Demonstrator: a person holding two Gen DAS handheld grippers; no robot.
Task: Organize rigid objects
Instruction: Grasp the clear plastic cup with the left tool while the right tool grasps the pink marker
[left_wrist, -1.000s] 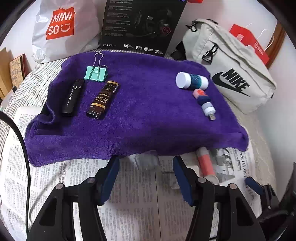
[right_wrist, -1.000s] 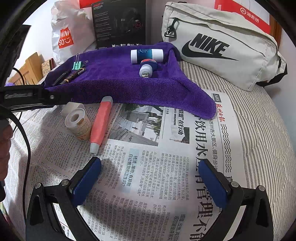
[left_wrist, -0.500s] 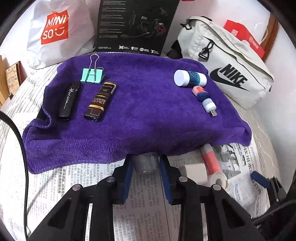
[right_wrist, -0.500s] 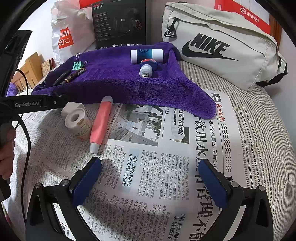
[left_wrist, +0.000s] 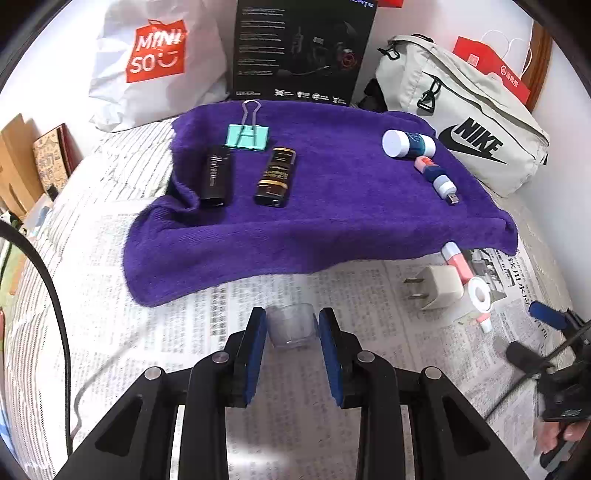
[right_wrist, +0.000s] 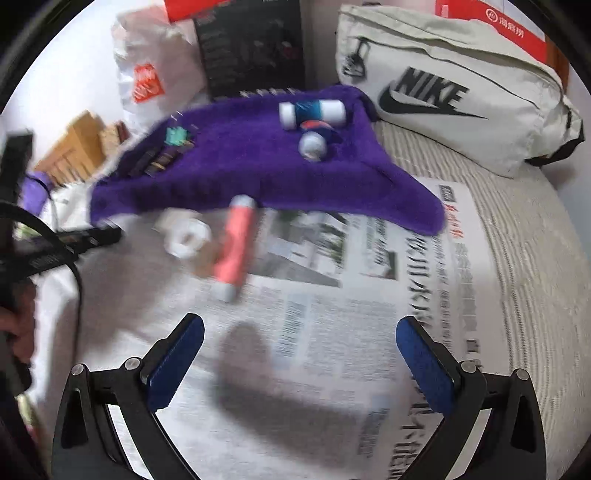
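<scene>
Your left gripper (left_wrist: 291, 334) had just been closing and pinched a small clear plastic cup (left_wrist: 291, 325) between its blue pads (left_wrist: 256, 354), the cup sitting over the newspaper (left_wrist: 221, 332) just in front of the near edge of the purple towel (left_wrist: 332, 206). Your right gripper (right_wrist: 301, 365) stood spread wide with nothing between its fingers, above bare newsprint.

Only the left wrist view showed the cup; the right view caught just the dark body of your left gripper at its left edge. The left view was also the sharp one. On the towel's left part it showed a black lighter (left_wrist: 218, 175), a brown lighter (left_wrist: 276, 177) beside it, and a teal binder clip (left_wrist: 246, 134) just beyond them. On the right part lay a blue-and-white tube (left_wrist: 406, 142) and a USB stick (left_wrist: 437, 179).

To the right on the paper, a white plug adapter (left_wrist: 437, 288) touched a roll of white tape (left_wrist: 478, 297), with a pink tube (left_wrist: 460, 264) beside it, its far end tucked at the towel's edge. The adapter was hard to make out in the blurred right view, which showed the tape (right_wrist: 186, 236) and pink tube (right_wrist: 236, 243) left of centre.

Beyond the towel stood a Miniso bag (left_wrist: 155, 62), a black headset box (left_wrist: 299, 48) and a Nike bag (left_wrist: 469, 136).
</scene>
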